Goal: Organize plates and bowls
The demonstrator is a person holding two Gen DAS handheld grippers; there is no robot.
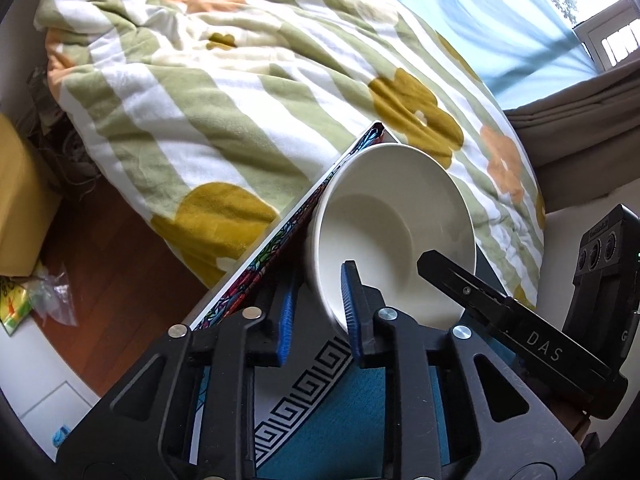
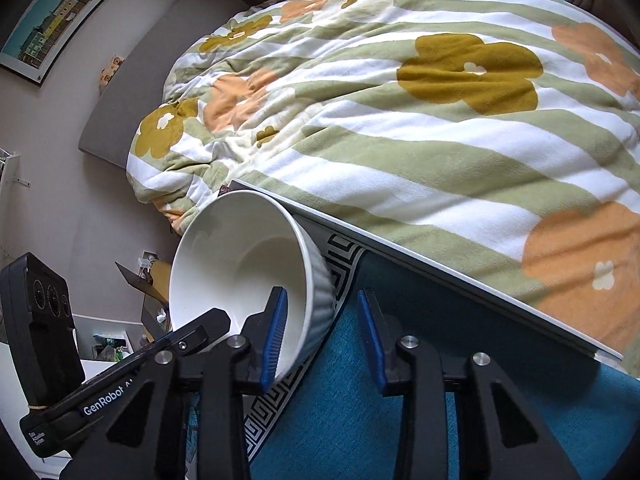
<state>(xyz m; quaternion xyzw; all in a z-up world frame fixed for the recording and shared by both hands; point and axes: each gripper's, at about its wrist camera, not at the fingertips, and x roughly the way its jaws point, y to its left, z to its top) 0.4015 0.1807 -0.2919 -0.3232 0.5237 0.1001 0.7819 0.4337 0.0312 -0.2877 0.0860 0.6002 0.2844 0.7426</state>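
Note:
A white ribbed bowl (image 1: 394, 224) is held tilted above a board with a teal cloth and a Greek-key border (image 1: 312, 384). My left gripper (image 1: 318, 300) has its jaws astride the bowl's near rim, its right finger inside the bowl. My right gripper (image 2: 322, 332) also straddles the bowl (image 2: 244, 264), its left finger inside and the ribbed wall between the jaws. Both have a visible gap between the pads, so the grip is loose or partial. Each gripper's finger shows in the other's view, one in the left wrist view (image 1: 452, 276) and one in the right wrist view (image 2: 200, 330).
A bed with a striped floral blanket (image 1: 248, 92) lies right behind the board's far edge (image 2: 440, 272). A wooden floor (image 1: 120, 256), a yellow box and plastic bags are at left. A framed picture (image 2: 60, 12) hangs on the wall.

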